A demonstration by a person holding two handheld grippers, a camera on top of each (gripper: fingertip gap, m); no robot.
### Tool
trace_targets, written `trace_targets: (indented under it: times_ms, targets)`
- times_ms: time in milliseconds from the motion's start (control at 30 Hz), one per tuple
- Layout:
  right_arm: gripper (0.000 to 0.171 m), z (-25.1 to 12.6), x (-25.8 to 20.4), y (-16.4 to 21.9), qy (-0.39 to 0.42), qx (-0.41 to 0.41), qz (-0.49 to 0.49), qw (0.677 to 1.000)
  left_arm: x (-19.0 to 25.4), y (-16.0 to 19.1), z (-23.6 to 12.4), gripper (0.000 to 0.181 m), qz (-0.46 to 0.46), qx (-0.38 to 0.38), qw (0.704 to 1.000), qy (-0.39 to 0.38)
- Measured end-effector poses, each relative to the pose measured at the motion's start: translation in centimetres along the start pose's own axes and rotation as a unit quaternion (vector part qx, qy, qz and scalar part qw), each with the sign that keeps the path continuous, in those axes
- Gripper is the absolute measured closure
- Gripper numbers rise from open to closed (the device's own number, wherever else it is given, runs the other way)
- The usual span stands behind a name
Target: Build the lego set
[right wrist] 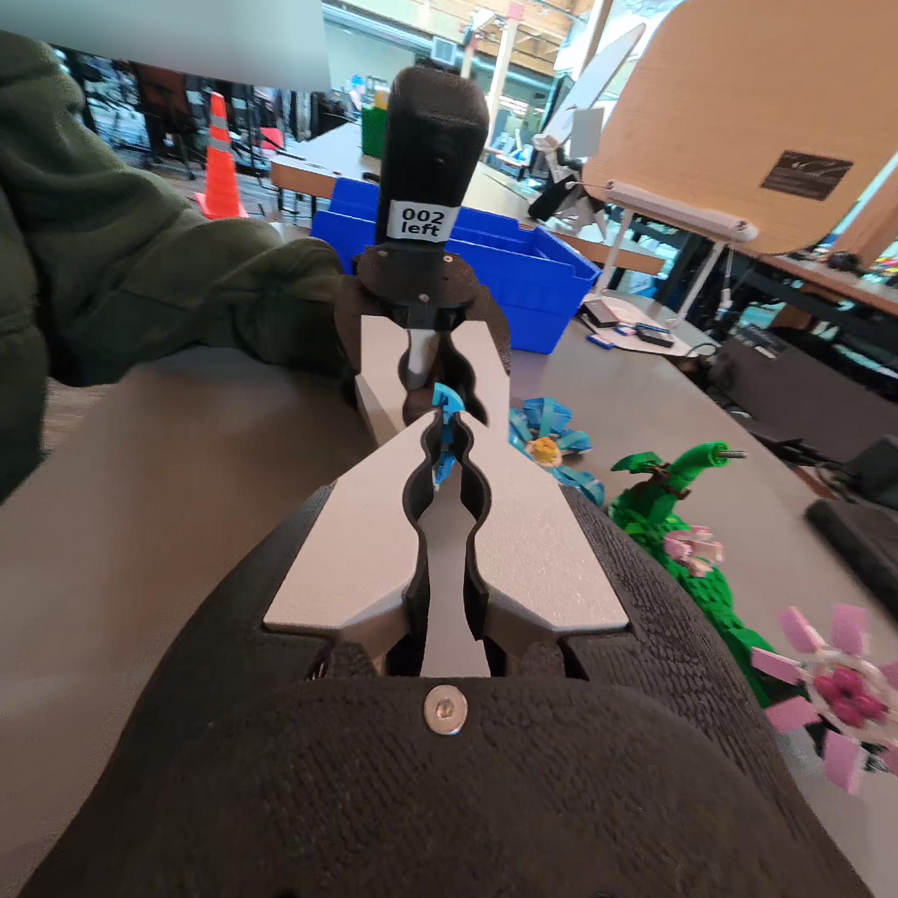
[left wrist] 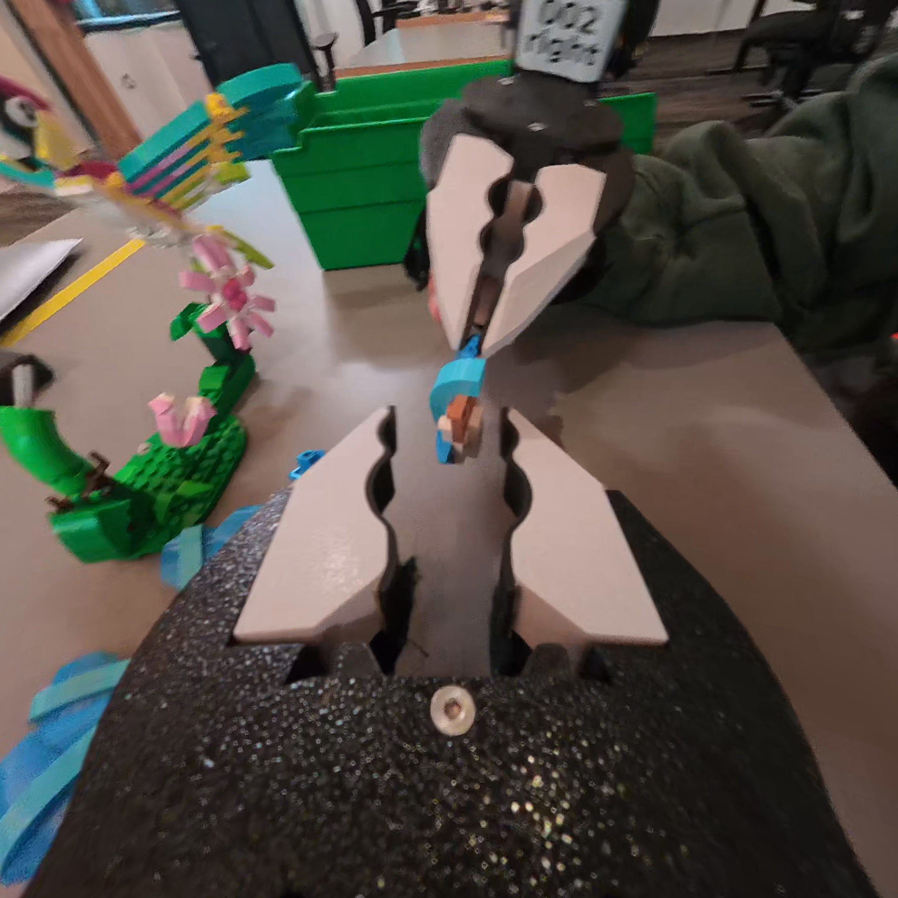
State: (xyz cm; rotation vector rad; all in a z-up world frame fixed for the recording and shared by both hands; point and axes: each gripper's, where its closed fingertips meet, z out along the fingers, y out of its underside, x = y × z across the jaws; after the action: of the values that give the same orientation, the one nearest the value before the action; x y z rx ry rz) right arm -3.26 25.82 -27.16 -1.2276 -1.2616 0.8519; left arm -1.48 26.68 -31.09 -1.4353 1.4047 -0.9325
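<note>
My right gripper (right wrist: 449,420) is shut on a small blue brick piece (right wrist: 443,437) and holds it above the grey table (right wrist: 170,486). In the left wrist view the right gripper (left wrist: 470,340) comes in from above, and the piece (left wrist: 457,388) hangs from its tips, blue with brown and white bricks at its lower end. My left gripper (left wrist: 447,413) is open, its two fingers either side of the hanging piece without touching it. In the right wrist view the left gripper's fingers (right wrist: 379,369) face me just behind the piece.
A green brick plant with pink flowers (left wrist: 160,461) stands left, also in the right wrist view (right wrist: 680,534). A blue brick flower (right wrist: 549,437) lies on the table. A green bin (left wrist: 364,184) and a blue bin (right wrist: 510,272) stand behind. A person's dark green sleeve (left wrist: 729,218) rests on the table. The grippers are tip to tip, or close to it.
</note>
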Motion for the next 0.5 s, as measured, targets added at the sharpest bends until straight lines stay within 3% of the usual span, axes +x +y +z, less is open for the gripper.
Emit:
trace_targets:
  times_ms: [67,200,233,300,333,400,500]
  targets:
    - [0.169,0.0,1.0,0.1,0.04,-0.008,-0.021,0.999,-1.1,-0.1,-0.3,0.134,-0.019,0.008,0.999,-0.025]
    - [0.169,0.3,1.3,0.0,0.053,0.001,-0.009,0.999,-1.5,-1.0,-0.7,0.137,-0.048,0.041,0.998,-0.025]
    - [0.169,0.3,1.2,-0.3,0.046,0.011,-0.003,0.999,-1.2,-1.3,-0.7,0.141,-0.053,0.053,0.997,-0.014]
    - [0.169,0.3,1.0,-0.9,0.035,0.035,0.025,0.998,-0.6,-1.9,-0.7,0.166,-0.05,0.071,0.996,0.004]
    - [0.169,0.2,1.2,-1.0,0.034,0.042,0.035,0.998,-0.7,-2.1,-0.8,0.166,-0.045,0.077,0.996,-0.002]
    - [0.169,0.1,1.5,-1.1,0.044,0.045,0.035,0.997,-1.2,-2.0,-1.0,0.167,-0.026,0.064,0.997,-0.024]
    - [0.151,0.1,1.5,-0.8,0.066,0.021,-0.022,0.997,-1.6,-1.0,-0.9,0.167,0.038,0.015,0.997,-0.06]
